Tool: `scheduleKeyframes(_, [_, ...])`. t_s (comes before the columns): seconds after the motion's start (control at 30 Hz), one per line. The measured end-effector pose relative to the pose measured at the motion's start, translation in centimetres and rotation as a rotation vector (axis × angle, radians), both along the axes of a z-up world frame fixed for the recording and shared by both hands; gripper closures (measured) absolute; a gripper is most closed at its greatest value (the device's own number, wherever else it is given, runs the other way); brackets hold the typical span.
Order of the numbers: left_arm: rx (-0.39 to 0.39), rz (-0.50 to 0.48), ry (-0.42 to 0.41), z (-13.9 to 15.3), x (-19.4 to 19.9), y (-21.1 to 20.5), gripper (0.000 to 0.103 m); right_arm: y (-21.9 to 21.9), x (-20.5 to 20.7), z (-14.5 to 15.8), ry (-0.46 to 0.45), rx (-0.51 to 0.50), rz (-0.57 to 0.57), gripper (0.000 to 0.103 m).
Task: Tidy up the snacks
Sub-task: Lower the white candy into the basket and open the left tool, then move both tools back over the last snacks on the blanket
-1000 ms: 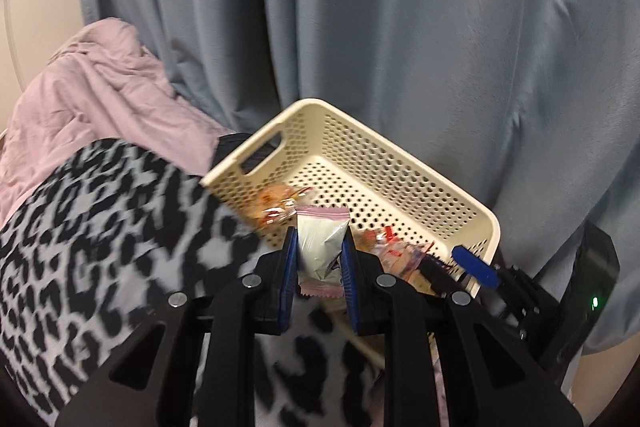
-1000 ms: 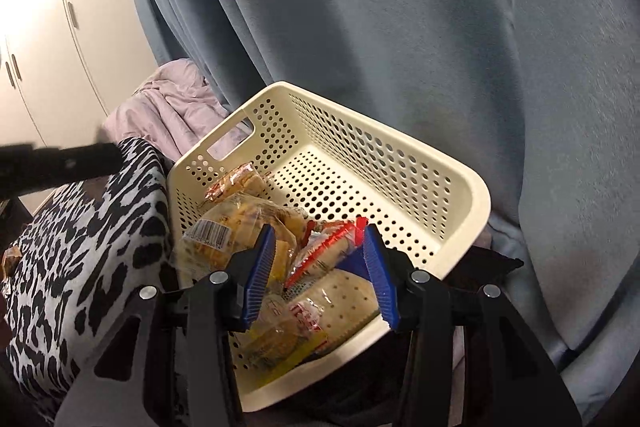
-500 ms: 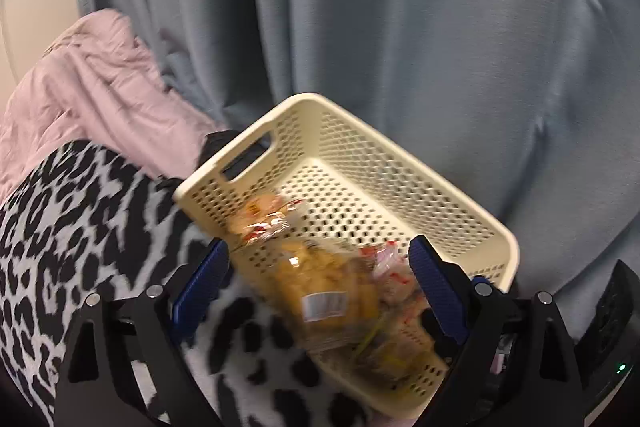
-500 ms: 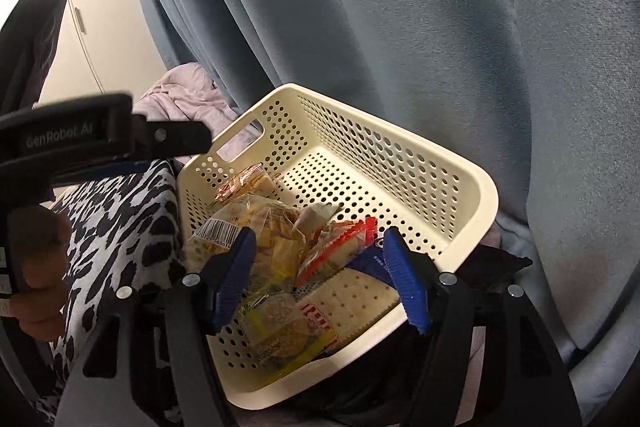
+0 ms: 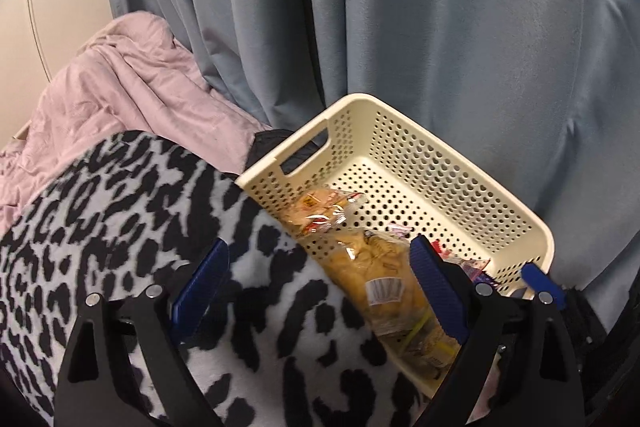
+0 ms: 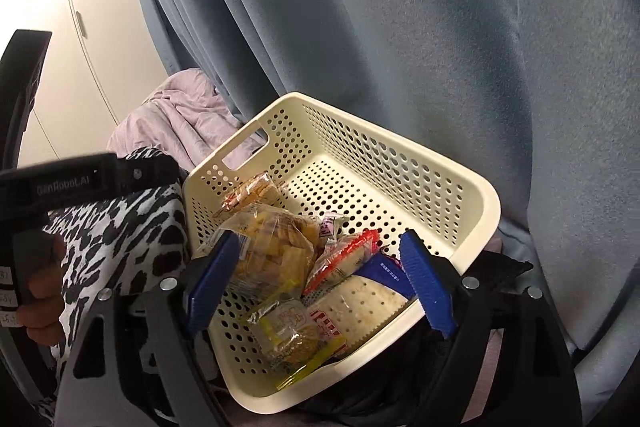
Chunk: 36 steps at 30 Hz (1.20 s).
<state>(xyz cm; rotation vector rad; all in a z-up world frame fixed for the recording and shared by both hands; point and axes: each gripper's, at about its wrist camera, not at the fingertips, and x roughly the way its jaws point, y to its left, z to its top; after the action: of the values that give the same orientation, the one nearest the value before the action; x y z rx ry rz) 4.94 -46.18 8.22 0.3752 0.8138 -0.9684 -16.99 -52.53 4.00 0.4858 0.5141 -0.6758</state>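
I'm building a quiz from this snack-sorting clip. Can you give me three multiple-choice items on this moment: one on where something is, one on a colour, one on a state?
1. Where do the snack packets lie?
A. On the pink bedding
B. In the cream basket
C. On the animal-print blanket

2. What colour are the pads on the gripper fingers?
A. Blue
B. Red
C. Green

3. How does the left gripper stand?
A. Shut on a packet
B. Open, holding nothing
C. Shut on the basket rim

Answers:
1 B: the bag of yellow snacks and the red-edged packet sit inside the cream basket.
2 A: the fingers carry blue pads.
3 B: the left gripper has its fingers spread wide with nothing between them; the right gripper is open too.
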Motion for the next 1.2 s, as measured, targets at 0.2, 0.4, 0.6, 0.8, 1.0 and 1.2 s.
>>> scheduleKeyframes(0.2, [0.004,0.031,-0.047,0.6,0.3,1.6,0.012,0.8,0.6,0.6,-0.006,-0.015,0.018,0.014])
scheduleKeyframes(0.4, [0.008,0.057,-0.099,1.1,0.4,3.1,0.012,1.7,1.2,1.5,-0.017,-0.039,0.037,0.008])
scheduleKeyframes(0.6, [0.004,0.075,-0.119,1.4,0.9,4.4,0.012,2.6,2.0,2.3,-0.024,-0.058,0.056,0.008])
scheduleKeyframes(0.8, [0.005,0.100,-0.139,1.7,1.2,6.0,0.012,3.8,2.9,2.8,-0.026,-0.074,0.091,0.008])
scheduleKeyframes(1.0, [-0.004,0.121,-0.147,2.1,1.5,7.7,0.012,5.4,3.6,3.6,-0.026,-0.092,0.123,0.008])
scheduleKeyframes(1.2, [-0.006,0.145,-0.148,2.2,2.0,9.3,0.012,7.2,4.4,4.2,-0.023,-0.108,0.155,0.008])
